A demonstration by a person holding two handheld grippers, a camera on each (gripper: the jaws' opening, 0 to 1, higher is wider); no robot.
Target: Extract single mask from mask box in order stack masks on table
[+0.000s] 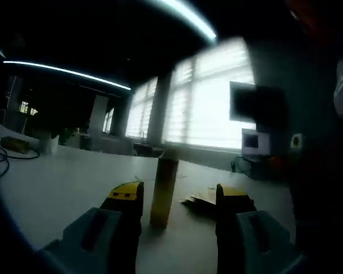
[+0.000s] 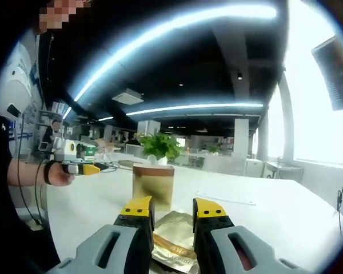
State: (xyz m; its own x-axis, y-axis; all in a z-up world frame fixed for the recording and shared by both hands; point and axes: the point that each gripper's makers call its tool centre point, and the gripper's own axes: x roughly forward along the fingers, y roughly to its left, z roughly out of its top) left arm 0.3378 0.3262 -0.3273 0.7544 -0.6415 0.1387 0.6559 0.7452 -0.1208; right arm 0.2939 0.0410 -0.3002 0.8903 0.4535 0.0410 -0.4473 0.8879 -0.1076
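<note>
I can't read any text, label, brand or number here. The box (image 2: 153, 185) ahead of my right claw (image 2: 172, 212) shows a plain golden face, too blurred for lettering.

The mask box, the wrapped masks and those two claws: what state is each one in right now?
mask box: upright on the white table, top looks open.
wrapped masks: lying flat by the box, under the right claw.
right claw: open above the masks, gripping nothing.
left claw: open, apart from the box, empty.
potted plant: upright behind the box.
</note>
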